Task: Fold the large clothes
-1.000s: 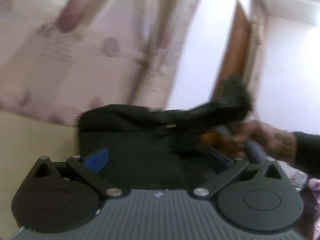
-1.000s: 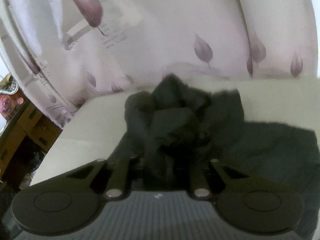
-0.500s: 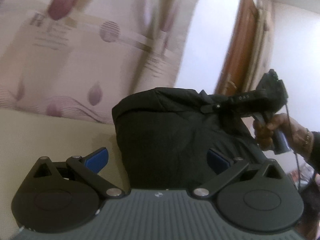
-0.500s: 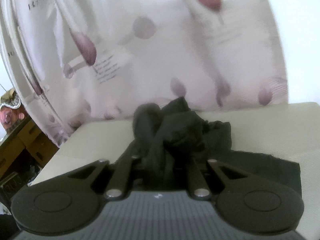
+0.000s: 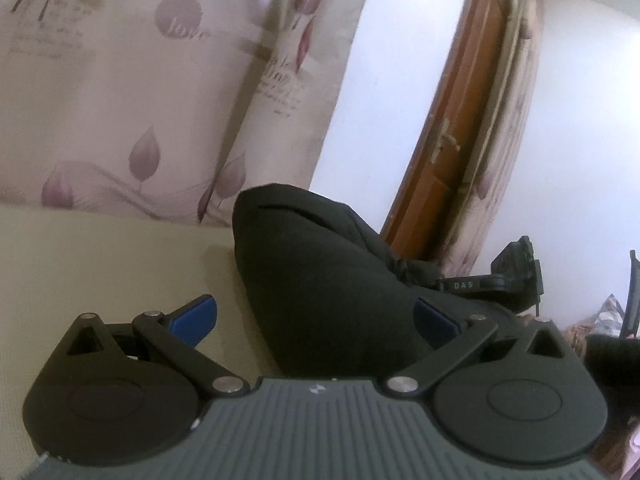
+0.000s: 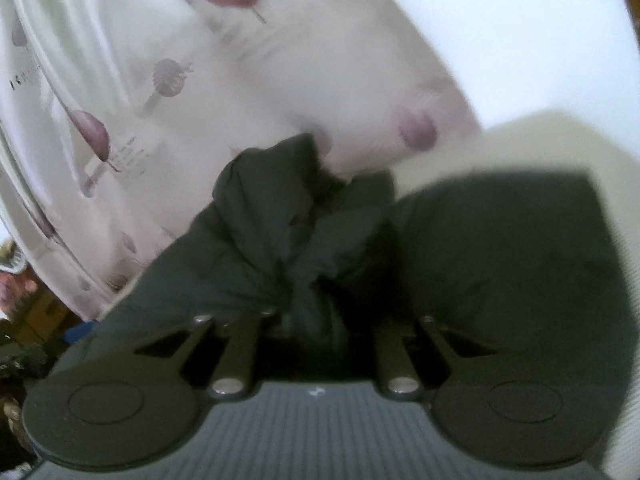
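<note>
Garment, dark and bulky, lies heaped on the pale tabletop in front of the leaf-print curtain; the left tongs stand apart, their blue pads on either side of the cloth and pressing nothing. To the right, the right tongs are clamped together on a bunched edge of it. I judge a fold is being carried over; next, lay that edge flat and square before letting go.
</note>
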`<act>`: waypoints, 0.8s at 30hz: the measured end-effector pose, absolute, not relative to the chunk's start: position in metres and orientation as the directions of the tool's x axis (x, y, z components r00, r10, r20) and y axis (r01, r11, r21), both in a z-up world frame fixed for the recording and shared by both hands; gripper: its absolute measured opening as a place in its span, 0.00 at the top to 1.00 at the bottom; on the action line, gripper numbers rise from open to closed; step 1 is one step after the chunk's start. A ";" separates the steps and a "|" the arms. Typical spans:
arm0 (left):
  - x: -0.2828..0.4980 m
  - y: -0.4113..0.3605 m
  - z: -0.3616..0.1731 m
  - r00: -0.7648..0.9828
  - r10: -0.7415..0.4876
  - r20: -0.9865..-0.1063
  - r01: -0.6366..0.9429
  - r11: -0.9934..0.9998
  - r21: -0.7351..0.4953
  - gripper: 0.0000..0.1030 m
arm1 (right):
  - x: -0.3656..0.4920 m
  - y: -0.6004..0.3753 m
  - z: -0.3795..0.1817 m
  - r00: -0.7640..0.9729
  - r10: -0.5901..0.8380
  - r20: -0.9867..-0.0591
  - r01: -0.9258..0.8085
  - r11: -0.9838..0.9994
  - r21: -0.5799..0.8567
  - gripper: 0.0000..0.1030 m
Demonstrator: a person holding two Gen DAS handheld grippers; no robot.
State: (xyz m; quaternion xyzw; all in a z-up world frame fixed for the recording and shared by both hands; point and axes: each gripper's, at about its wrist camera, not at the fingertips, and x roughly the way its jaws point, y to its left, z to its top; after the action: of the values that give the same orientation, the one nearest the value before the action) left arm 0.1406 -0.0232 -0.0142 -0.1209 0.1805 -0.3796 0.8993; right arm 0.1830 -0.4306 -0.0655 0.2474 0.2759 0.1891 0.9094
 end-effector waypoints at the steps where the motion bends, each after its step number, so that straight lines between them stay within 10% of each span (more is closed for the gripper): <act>1: 0.139 -0.018 -0.015 0.651 -0.720 -0.241 0.628 0.689 -0.362 0.00 | 0.184 -0.423 -0.070 0.770 0.506 -0.389 -0.211 0.777 0.594 0.89; 12: 0.079 0.143 0.004 0.823 -0.501 -0.267 0.342 0.813 -0.471 0.00 | 0.177 -0.249 -0.092 0.596 0.778 -0.199 -0.351 0.475 0.807 0.89; 24: 0.042 0.162 0.071 0.876 -0.443 -0.188 0.294 0.802 -0.520 0.00 | 0.136 -0.221 0.111 0.647 0.747 -0.154 -0.630 0.637 0.444 0.95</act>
State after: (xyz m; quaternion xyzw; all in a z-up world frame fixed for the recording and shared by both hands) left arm 0.0416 0.1624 0.0711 -0.2456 0.1520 -0.1968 0.9369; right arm 0.1360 -0.2211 0.1110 0.1781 0.1640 0.3869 0.8898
